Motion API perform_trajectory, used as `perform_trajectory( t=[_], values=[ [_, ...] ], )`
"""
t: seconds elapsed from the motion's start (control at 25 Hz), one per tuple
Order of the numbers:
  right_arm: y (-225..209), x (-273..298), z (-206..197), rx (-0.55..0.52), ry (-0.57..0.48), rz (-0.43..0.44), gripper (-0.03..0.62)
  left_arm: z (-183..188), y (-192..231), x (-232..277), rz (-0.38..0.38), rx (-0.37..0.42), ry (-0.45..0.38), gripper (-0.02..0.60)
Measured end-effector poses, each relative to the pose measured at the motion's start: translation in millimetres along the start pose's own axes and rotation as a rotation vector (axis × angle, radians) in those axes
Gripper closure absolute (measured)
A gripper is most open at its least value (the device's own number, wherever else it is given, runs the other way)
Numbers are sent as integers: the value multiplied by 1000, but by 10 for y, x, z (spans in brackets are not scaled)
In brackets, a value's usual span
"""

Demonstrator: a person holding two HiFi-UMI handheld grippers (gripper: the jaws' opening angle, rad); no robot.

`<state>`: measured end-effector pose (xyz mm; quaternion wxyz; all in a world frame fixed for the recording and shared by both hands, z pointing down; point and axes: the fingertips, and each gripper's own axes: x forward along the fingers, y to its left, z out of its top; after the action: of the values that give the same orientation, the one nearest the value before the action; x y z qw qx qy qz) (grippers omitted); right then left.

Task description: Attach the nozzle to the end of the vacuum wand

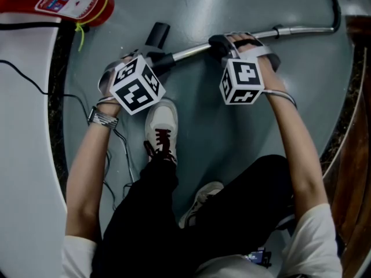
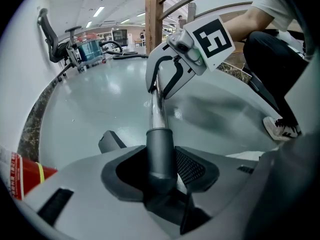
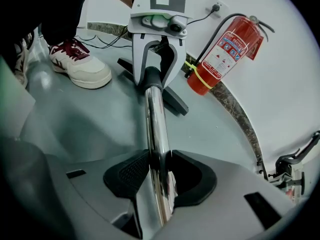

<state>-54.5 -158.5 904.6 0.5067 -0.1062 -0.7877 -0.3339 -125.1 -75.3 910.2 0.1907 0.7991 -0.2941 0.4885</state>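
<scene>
The chrome vacuum wand lies slantwise over the grey floor. Its near end meets the dark neck of the nozzle, and the nozzle's black head rests on the floor just beyond. My left gripper is shut on that dark neck. My right gripper is shut on the chrome wand further along. In the right gripper view the left gripper clasps the neck, with the flat head behind it. In the left gripper view the right gripper grips the wand.
A red fire extinguisher stands by the curved white wall. Black cables trail along the wall's dark skirting. The person's shoes stand close to the wand. A wooden rail runs on the right.
</scene>
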Motion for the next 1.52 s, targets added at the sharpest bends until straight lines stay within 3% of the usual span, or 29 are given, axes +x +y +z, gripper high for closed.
perform_trajectory(
  t=[0.28, 0.56, 0.88, 1.52],
  values=[
    [-12, 36, 9, 0, 1, 0, 439, -10, 35, 9, 29, 64, 21, 400],
    [-45, 36, 19, 9, -10, -10, 439, 23, 77, -15, 1, -45, -5, 400],
    [-44, 43, 30, 7, -21, -15, 439, 61, 97, -34, 5, -56, -1, 401],
    [-13, 56, 107, 12, -36, 3, 439, 44, 52, 44, 56, 184, 32, 396]
  ],
)
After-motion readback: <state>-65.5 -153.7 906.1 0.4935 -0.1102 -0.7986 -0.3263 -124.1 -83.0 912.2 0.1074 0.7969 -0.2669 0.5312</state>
